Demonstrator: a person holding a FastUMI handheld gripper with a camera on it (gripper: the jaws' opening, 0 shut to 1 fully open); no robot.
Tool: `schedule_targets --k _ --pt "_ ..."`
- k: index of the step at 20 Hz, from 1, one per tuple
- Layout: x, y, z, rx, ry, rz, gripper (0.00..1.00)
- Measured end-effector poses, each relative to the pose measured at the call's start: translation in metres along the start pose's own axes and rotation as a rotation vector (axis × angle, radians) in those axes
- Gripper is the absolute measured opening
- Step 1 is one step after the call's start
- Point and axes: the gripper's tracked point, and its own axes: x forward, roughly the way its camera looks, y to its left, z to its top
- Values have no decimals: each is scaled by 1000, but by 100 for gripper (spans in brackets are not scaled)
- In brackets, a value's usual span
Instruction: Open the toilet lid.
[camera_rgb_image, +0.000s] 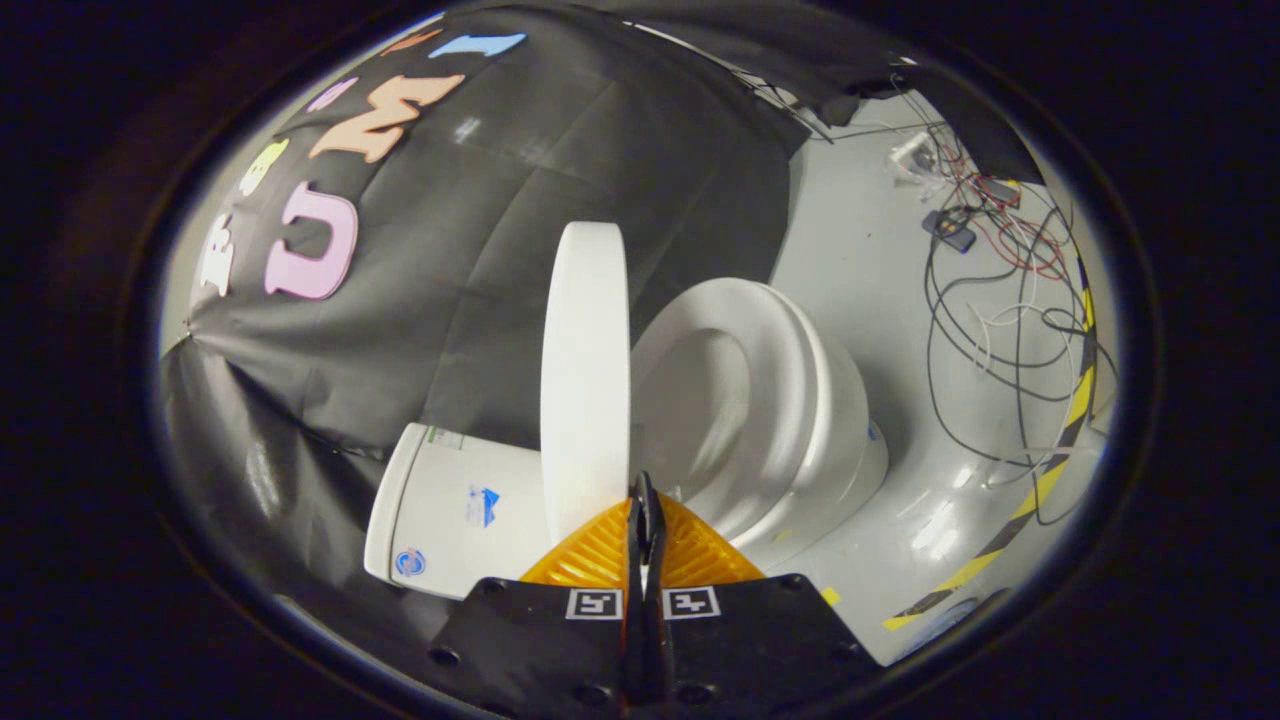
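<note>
The view is rolled onto its side. A white toilet stands just beyond my fingers. Its lid (585, 380) is raised away from the seat and I see it edge-on, between the tank (450, 500) and the seat ring (790, 380). The bowl's opening (700, 400) is uncovered. My gripper (645, 495) is shut, its fingers pressed together with nothing between them. Their tips sit right by the lid's near edge, on the seat side of it; I cannot tell whether they touch it.
The black cloth wall hangs behind the toilet. A grey floor (860, 250) spreads beyond the bowl, with a tangle of loose cables (1000, 300) and small devices on it, and a yellow-and-black tape strip (1060, 450) past the bowl.
</note>
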Motion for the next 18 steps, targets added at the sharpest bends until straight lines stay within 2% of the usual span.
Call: schedule_targets --k 5,18 --pt "-7 31 2 -117 -16 28 1" --pt "-15 85 2 -317 -65 15 1"
